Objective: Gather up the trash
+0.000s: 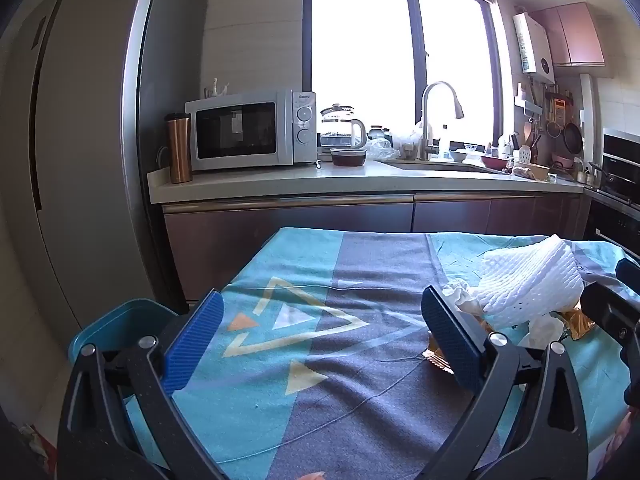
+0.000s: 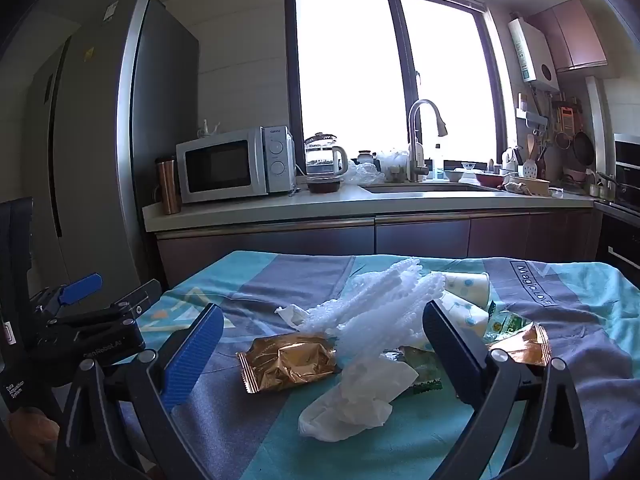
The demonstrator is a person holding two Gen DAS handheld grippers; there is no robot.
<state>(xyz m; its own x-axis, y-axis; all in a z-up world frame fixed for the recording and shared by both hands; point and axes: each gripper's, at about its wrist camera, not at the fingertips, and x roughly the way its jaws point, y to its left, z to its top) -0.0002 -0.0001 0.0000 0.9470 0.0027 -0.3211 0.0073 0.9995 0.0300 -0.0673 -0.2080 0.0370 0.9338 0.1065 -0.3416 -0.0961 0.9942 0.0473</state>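
Observation:
Trash lies in a heap on the table's blue and grey cloth (image 2: 280, 276). It holds a white foam net (image 2: 380, 308), a crumpled gold wrapper (image 2: 288, 360), a white tissue (image 2: 356, 392), two paper cups (image 2: 468, 292), a green wrapper (image 2: 508, 324) and a second gold wrapper (image 2: 524, 344). My right gripper (image 2: 323, 316) is open just above and before the heap, touching nothing. My left gripper (image 1: 320, 308) is open over bare cloth, left of the foam net (image 1: 528, 284). A gold wrapper (image 1: 438, 360) peeks from behind its right finger. A teal bin (image 1: 116, 320) stands low at the table's left.
Behind the table runs a kitchen counter (image 1: 360, 184) with a microwave (image 1: 248, 132), a kettle (image 1: 340, 128) and a sink tap (image 1: 436, 120). A tall fridge (image 1: 80, 140) stands at the left, an oven (image 1: 620, 168) at the right. The left gripper (image 2: 112, 286) shows at the right wrist view's left edge.

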